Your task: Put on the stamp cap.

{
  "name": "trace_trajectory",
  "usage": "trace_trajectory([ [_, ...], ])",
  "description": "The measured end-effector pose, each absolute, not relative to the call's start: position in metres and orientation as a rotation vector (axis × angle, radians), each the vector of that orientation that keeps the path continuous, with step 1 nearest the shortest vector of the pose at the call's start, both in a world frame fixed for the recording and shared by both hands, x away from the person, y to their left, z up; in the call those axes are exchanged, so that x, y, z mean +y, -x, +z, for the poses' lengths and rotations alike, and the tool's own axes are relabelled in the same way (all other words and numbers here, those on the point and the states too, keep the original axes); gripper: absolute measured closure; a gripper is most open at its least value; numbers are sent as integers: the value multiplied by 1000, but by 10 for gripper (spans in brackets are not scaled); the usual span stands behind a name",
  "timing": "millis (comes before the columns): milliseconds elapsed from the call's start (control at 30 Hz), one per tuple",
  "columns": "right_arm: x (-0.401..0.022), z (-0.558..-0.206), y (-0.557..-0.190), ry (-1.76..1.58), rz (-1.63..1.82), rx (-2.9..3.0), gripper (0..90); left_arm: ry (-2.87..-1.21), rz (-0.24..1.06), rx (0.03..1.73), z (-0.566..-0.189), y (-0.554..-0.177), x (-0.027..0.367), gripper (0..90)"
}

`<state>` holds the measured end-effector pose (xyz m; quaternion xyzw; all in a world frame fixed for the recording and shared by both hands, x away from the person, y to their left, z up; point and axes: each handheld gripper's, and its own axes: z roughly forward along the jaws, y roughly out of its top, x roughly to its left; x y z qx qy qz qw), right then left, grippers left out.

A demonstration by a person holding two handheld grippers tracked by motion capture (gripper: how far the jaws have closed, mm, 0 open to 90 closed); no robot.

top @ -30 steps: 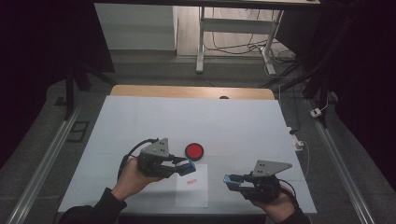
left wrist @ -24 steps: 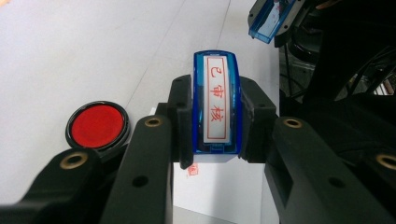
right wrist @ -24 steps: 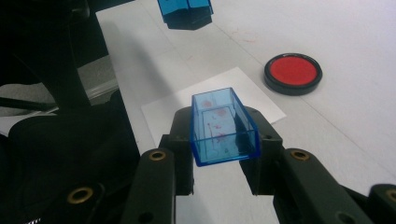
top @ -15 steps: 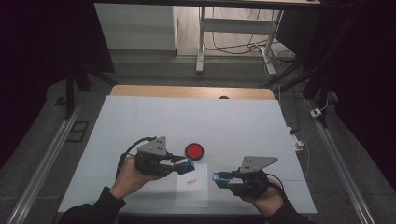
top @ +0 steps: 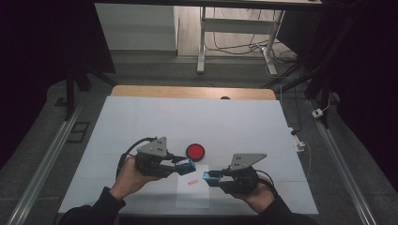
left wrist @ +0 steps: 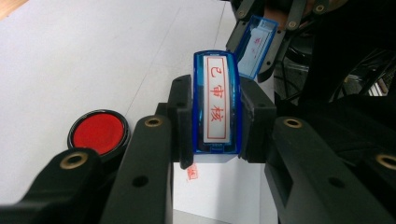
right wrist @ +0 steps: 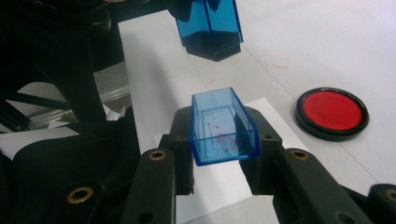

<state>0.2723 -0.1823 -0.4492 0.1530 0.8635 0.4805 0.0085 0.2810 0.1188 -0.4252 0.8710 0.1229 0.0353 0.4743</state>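
Observation:
My left gripper (top: 187, 165) is shut on a blue stamp (left wrist: 217, 102), whose face with red characters looks into the left gripper view. My right gripper (top: 212, 176) is shut on the stamp's clear blue cap (right wrist: 223, 126), open side up, with red ink smears inside. The cap (top: 210, 176) hangs a short way right of the stamp (top: 188, 164) without touching it. Both are just above a white sheet of paper (top: 193, 194) that bears a small red stamp mark (top: 189, 182). A round red ink pad (top: 195, 151) lies just beyond the paper.
The white table top (top: 141, 122) has a wooden strip at its far edge (top: 187, 92). Metal rails (top: 44, 164) run along the floor on both sides, and cables trail off the table's right edge (top: 300, 143).
My right gripper has moved left with the cap, closing most of the gap to the stamp. The left gripper has stayed in place.

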Motion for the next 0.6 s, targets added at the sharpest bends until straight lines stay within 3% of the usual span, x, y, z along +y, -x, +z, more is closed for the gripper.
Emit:
trace_trajectory([
  [600,-154,-457,-284,-357,1537,2766,680,-2123,101,220,-423,-279,119,696],
])
